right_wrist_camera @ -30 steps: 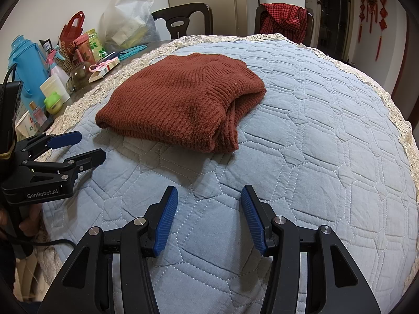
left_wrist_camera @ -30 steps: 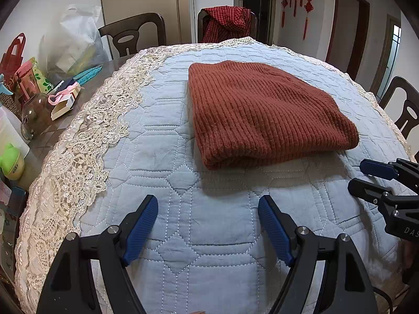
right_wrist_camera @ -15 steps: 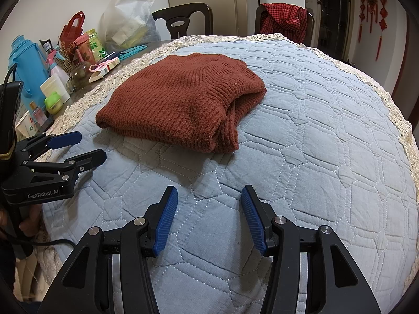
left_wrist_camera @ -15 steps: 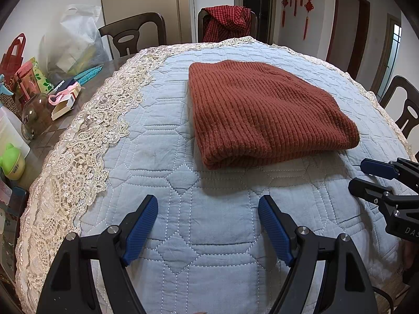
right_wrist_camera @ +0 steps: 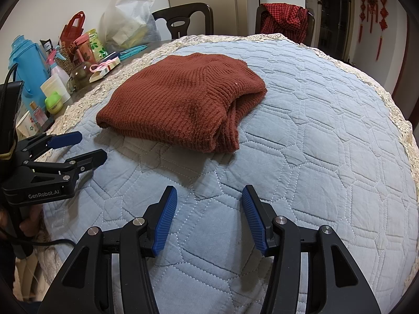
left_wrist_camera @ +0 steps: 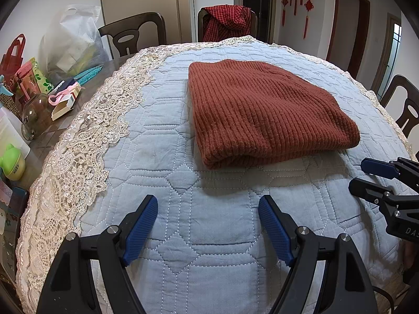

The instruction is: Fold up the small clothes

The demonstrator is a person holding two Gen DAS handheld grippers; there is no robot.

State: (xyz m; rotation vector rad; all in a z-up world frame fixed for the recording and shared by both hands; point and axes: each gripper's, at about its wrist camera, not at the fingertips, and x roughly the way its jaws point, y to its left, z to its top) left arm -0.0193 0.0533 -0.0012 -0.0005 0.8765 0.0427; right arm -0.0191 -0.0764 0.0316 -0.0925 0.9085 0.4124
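A rust-red knit sweater (left_wrist_camera: 262, 110) lies folded into a flat rectangle on the light blue quilted cover (left_wrist_camera: 162, 141) of the round table; it also shows in the right wrist view (right_wrist_camera: 183, 99). My left gripper (left_wrist_camera: 208, 209) is open and empty, held over the quilt short of the sweater's near edge. My right gripper (right_wrist_camera: 208, 198) is open and empty, also short of the sweater. The right gripper shows at the right edge of the left wrist view (left_wrist_camera: 366, 175), and the left gripper shows at the left of the right wrist view (right_wrist_camera: 86, 146).
A lace border (left_wrist_camera: 86, 141) edges the quilt on the left. Beyond it stand a glass jar (left_wrist_camera: 36, 120), a blue flask (right_wrist_camera: 23, 65), bottles, a white bag (left_wrist_camera: 73, 39) and gift bags. Chairs (left_wrist_camera: 133, 34) ring the table; one holds a red checked garment (left_wrist_camera: 225, 21).
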